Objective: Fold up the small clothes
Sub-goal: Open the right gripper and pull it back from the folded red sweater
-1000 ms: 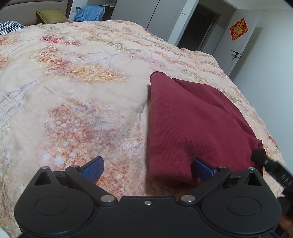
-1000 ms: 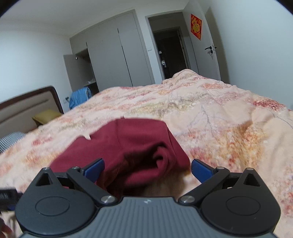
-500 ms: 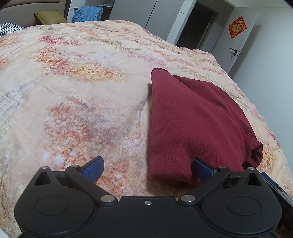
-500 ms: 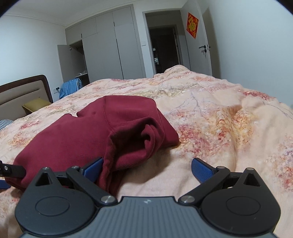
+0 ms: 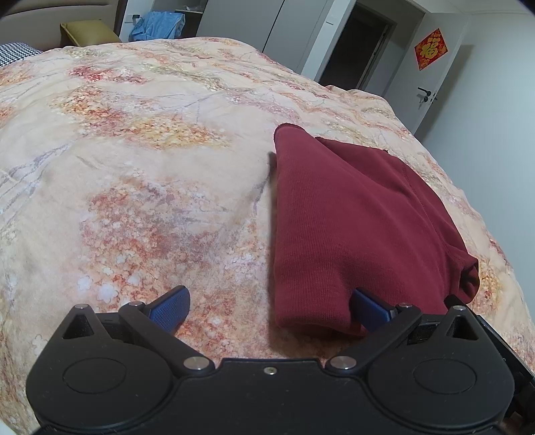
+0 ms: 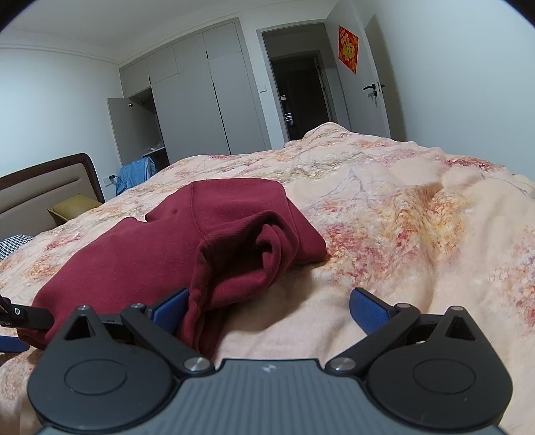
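1. Bedroom setting: floral peach bedspread [image 5: 140, 174] fills both views, with grey wardrobes [image 6: 207, 97] and a dark doorway [image 6: 297, 97] behind it.
2. My left gripper [image 5: 269, 306] is spread wide and holds nothing. Its left blue pad hangs over bare bedspread; its right blue pad sits at the near hem of the maroon garment [image 5: 347, 227], touching or just over it, I cannot tell which.
3. My right gripper [image 6: 267, 306] is likewise spread wide and empty. Its left pad is against the bunched near edge of the garment; its right pad is over bare bedspread.
4. Maroon garment lies on the bedspread, folded over itself, flat on top in the left wrist view. In the right wrist view the end nearest me is rumpled and layered, with loose folds showing.
5. Left gripper's tip shows at the far left edge of the right wrist view, beside the garment.
6. Farther out: padded headboard [image 6: 43, 190], yellow-green cushion [image 5: 88, 31], blue clothing [image 5: 157, 28] by the wardrobes, red paper ornament [image 5: 431, 48] on the white door [image 6: 374, 83].
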`<state>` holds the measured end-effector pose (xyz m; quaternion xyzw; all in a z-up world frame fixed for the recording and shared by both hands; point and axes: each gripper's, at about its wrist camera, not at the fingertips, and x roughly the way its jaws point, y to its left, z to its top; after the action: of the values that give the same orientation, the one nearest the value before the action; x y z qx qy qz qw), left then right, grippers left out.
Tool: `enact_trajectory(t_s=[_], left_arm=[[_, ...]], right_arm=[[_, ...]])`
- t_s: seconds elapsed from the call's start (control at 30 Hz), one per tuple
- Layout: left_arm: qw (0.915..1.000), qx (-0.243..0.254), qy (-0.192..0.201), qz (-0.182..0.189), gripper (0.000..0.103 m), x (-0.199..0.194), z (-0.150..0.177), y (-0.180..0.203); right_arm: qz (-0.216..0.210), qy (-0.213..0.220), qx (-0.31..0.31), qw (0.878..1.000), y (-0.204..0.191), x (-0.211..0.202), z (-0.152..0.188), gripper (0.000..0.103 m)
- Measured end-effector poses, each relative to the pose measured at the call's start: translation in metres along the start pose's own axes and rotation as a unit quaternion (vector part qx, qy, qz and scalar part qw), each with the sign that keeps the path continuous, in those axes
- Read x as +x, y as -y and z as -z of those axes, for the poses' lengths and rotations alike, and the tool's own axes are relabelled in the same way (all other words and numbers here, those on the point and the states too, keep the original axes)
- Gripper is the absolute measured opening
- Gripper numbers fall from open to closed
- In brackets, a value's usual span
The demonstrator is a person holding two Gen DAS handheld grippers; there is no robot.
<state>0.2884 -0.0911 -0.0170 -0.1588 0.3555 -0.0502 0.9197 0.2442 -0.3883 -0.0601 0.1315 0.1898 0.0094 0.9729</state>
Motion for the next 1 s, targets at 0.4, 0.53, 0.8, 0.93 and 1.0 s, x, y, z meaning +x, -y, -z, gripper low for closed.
enact_trajectory(t_s=[0.4,0.53,0.8,0.93,1.0], left_arm=[[1.0000,0.002,0.000,0.003,0.102,0.001,0.002,-0.002],[1.0000,0.001,0.000,0.004,0.102,0.001,0.002,-0.002],[1.0000,0.000,-0.002,0.004,0.102,0.001,0.001,-0.001],[1.0000,-0.001,-0.004,0.007,0.102,0.001,0.001,-0.003],[1.0000,-0.002,-0.004,0.007,0.102,0.001,0.001,-0.004]], right_arm=[[0.019,0.046,-0.037,0.998,-0.001,-0.025,-0.026,0.103],[0.029,0.045,-0.061,0.997,0.008,-0.024,-0.043,0.095],[-0.017,-0.011,-0.136,0.991,0.005,-0.002,-0.060,0.058],[-0.024,-0.035,-0.180,0.983,-0.006,0.010,-0.055,0.025],[-0.024,-0.034,-0.187,0.981,-0.011,0.009,-0.054,0.019]])
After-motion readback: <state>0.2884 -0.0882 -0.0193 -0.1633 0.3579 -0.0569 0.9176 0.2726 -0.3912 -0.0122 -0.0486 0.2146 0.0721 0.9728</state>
